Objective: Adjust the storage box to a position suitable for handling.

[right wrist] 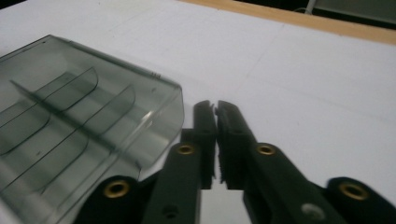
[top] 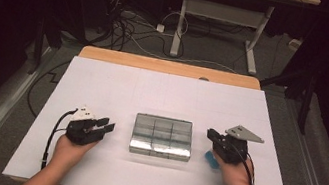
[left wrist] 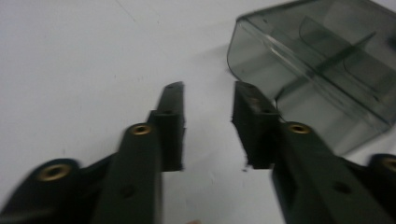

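Clear divided box (top: pixel 162 137) lies long axis crosswise between both grippers; left gripper (top: pixel 107 124) released, right gripper (top: pixel 210 134) clenched empty, just beside the box, nearer.

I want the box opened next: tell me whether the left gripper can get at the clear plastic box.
Probably yes. The left gripper is open and apart from the clear plastic box, with bare white table between them.
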A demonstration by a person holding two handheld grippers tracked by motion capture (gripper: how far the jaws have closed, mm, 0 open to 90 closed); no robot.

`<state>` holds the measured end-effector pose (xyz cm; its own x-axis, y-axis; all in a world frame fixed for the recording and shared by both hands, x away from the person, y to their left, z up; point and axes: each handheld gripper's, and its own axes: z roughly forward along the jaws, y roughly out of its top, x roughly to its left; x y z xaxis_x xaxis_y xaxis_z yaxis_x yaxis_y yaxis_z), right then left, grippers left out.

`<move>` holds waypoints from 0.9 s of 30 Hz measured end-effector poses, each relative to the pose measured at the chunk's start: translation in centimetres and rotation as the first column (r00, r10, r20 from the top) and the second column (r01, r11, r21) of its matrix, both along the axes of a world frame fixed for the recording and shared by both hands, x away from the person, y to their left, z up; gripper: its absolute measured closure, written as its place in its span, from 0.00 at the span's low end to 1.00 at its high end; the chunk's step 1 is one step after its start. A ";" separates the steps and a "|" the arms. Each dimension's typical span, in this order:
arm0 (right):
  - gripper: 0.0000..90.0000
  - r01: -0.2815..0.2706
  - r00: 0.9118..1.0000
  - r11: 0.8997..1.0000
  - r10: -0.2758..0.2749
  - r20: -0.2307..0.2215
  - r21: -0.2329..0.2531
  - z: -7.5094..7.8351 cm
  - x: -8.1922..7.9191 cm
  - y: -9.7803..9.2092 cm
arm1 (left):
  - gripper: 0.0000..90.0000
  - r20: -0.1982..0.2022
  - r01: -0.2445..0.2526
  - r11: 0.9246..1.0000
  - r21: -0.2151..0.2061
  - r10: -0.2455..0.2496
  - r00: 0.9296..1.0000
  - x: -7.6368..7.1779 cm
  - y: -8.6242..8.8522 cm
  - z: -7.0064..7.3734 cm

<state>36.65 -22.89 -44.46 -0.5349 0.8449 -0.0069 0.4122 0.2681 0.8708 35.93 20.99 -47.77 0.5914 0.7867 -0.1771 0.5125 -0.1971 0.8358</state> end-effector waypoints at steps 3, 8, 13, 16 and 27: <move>1.00 -0.002 1.000 1.000 0.002 -0.008 -0.006 -0.1 1.8 1.3 | 0.97 0.012 -0.015 1.000 -0.021 0.015 1.000 2.1 -1.1 0.0; 1.00 0.005 1.000 1.000 -0.005 -0.019 -0.007 0.2 4.0 2.6 | 0.98 0.019 0.012 1.000 0.005 -0.012 1.000 4.4 -3.4 0.7; 1.00 0.000 0.998 0.999 -0.003 -0.067 -0.053 -0.3 5.7 4.3 | 0.98 0.006 0.019 0.999 0.032 -0.019 1.000 6.3 -5.4 1.0; 1.00 -0.005 0.997 0.998 0.000 -0.074 -0.063 -0.3 6.1 5.0 | 0.98 -0.003 0.022 0.999 0.042 -0.022 1.000 6.9 -6.1 0.8; 1.00 -0.026 0.988 0.996 0.013 -0.154 -0.087 -1.0 6.5 5.0 | 0.98 -0.041 0.059 0.996 0.064 -0.056 0.998 7.0 -6.7 -0.1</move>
